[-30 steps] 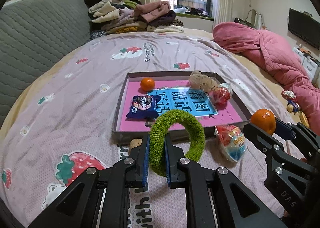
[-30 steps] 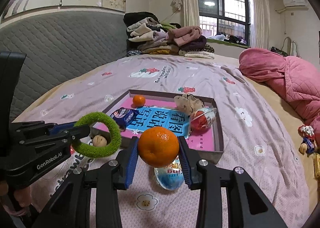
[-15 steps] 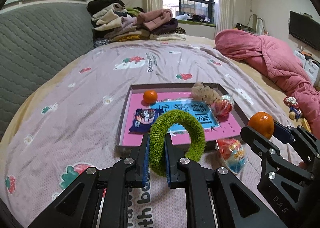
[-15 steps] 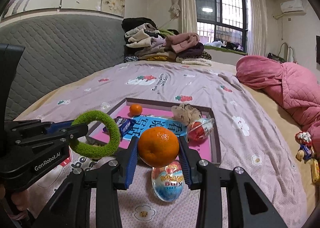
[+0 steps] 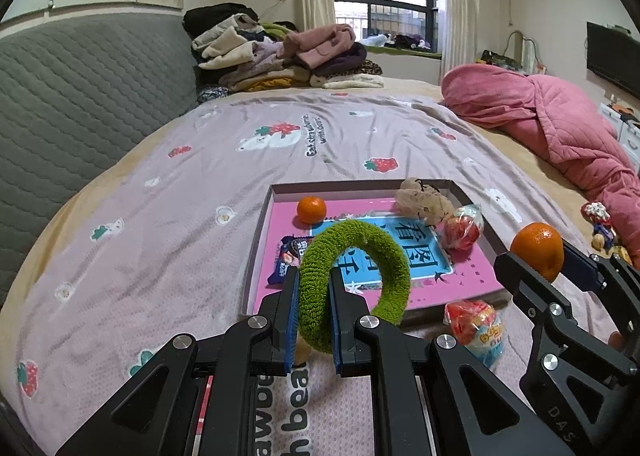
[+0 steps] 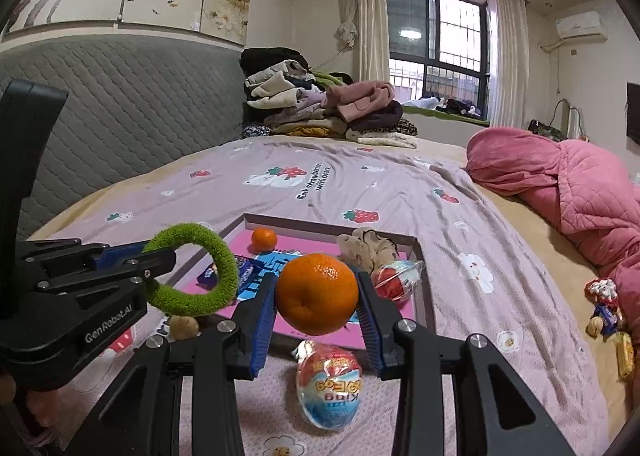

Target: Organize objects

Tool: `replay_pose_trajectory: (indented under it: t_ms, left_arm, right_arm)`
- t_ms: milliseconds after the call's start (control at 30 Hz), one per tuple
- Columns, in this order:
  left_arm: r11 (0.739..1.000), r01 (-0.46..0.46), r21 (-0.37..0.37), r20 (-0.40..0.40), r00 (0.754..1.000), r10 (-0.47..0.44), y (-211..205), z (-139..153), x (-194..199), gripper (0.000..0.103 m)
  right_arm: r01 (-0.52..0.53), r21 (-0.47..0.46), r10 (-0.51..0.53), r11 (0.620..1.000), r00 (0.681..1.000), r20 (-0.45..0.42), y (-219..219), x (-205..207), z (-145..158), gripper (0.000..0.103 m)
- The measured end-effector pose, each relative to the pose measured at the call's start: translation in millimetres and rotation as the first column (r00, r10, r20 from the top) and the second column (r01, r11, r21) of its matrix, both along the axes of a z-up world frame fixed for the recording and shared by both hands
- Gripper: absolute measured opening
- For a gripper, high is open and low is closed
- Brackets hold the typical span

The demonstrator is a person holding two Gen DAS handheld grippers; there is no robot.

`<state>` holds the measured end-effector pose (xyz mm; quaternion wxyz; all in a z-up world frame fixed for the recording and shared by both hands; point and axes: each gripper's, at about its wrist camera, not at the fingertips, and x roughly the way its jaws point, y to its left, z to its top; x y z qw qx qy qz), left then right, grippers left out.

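Note:
My left gripper [image 5: 314,314] is shut on a fuzzy green ring [image 5: 356,276], held upright above the near edge of a shallow tray [image 5: 256,252] with a pink floor. My right gripper [image 6: 316,308] is shut on an orange [image 6: 317,293], held in the air before the tray [image 6: 424,288]. In the tray lie a small orange [image 5: 311,210], a dark blue snack packet [image 5: 289,256], a beige cloth bundle [image 5: 424,202] and a red wrapped sweet [image 5: 460,230]. A wrapped toy egg [image 6: 330,386] lies on the sheet in front of the tray.
A small brown nut-like object [image 6: 182,326] lies on the sheet left of the tray's near corner. A pink quilt [image 6: 568,192] is heaped on the right, folded clothes [image 6: 320,112] are stacked at the far end, and small toys [image 6: 606,306] lie by the bed's right edge.
Both grippers have tilted upward a little, so the tray and egg sit lower in each view. Each keeps its hold: the ring on the left, the orange on the right.

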<state>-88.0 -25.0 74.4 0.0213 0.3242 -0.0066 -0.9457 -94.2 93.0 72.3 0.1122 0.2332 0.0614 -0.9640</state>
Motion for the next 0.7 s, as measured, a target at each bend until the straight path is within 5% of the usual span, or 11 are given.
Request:
replay_pose_trajectory:
  t_ms: [700]
  left_arm:
    - [1.0,-0.014,-0.024,-0.05,0.999,0.013,4.4,-6.9,-29.5,0.013]
  right_arm:
    - [0.043,-0.014,-0.043,0.999,0.999,0.006,10.2,-18.7,0.3,0.039]
